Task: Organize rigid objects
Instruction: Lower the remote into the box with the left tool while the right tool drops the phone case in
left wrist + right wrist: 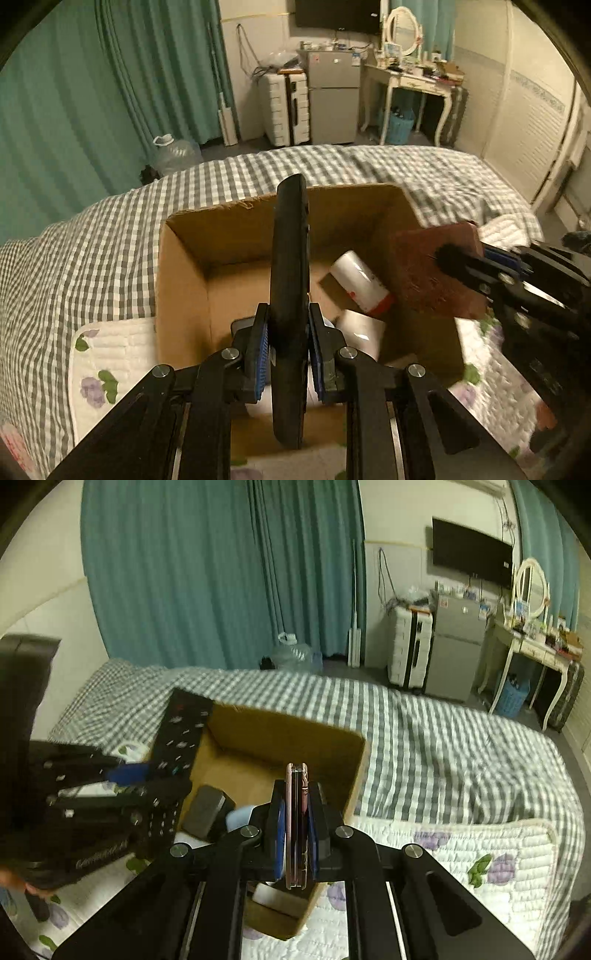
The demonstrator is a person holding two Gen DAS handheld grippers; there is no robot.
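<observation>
Grippers hang over a cardboard box (184, 266) that sits on a bed (92, 240) with a gray checked cover. The left gripper (289, 354) is squeezed tight on a long black remote (290, 258), held edge-up above the open box. In the right wrist view the same remote (181, 734) shows its button side at the box's left wall. The right gripper (296, 834) is pinched shut on a thin pink phone (296, 812) (its edge faces the camera), also above the box. From the left view that item looks like a dark red flat slab (432, 269) by the box's right wall. Inside the box lie a white can (360, 280) with a red end, something white (360, 332), and a dark gray block (205, 810). A flowered white quilt (461, 849) lies under the box's near side.
</observation>
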